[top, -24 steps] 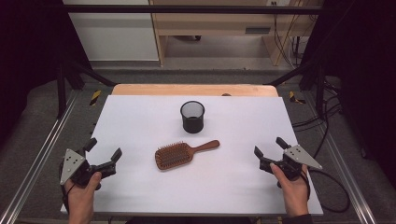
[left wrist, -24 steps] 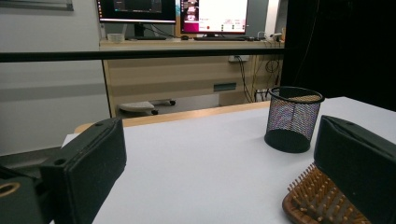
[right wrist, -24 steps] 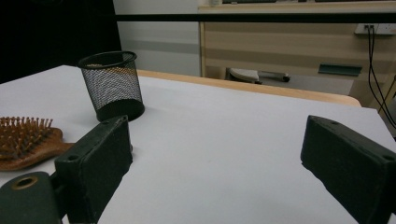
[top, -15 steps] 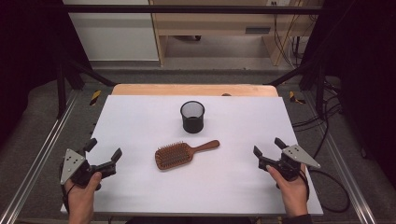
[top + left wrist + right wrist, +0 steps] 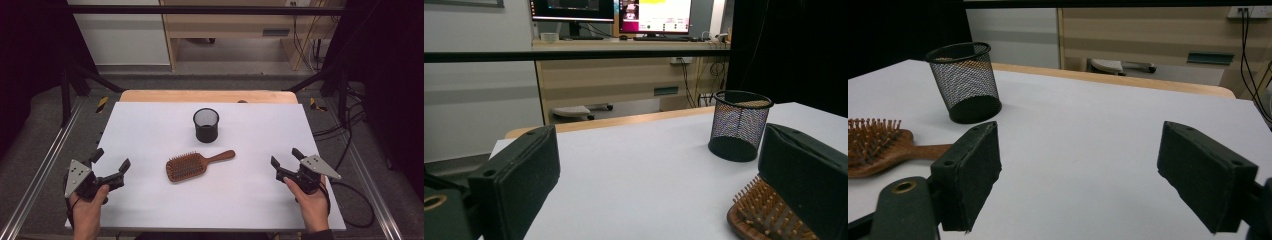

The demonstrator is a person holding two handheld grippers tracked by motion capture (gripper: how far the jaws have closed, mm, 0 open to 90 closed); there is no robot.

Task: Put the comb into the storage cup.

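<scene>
Looking down in the high view, the wooden hairbrush [image 5: 198, 164] lies bristles-up mid-table, between the left gripper [image 5: 111, 161] and right gripper [image 5: 286, 158], apart from both; both sets of jaws stand spread and empty. In the left gripper view, one jaw hides most of the brush, near the black mesh cup [image 5: 739, 124]. In the right gripper view, the frame edge cuts the brush head.

Lab, framed test table [image 5: 150, 210], monitors [image 5: 654, 15], cables [image 5: 350, 125]
</scene>
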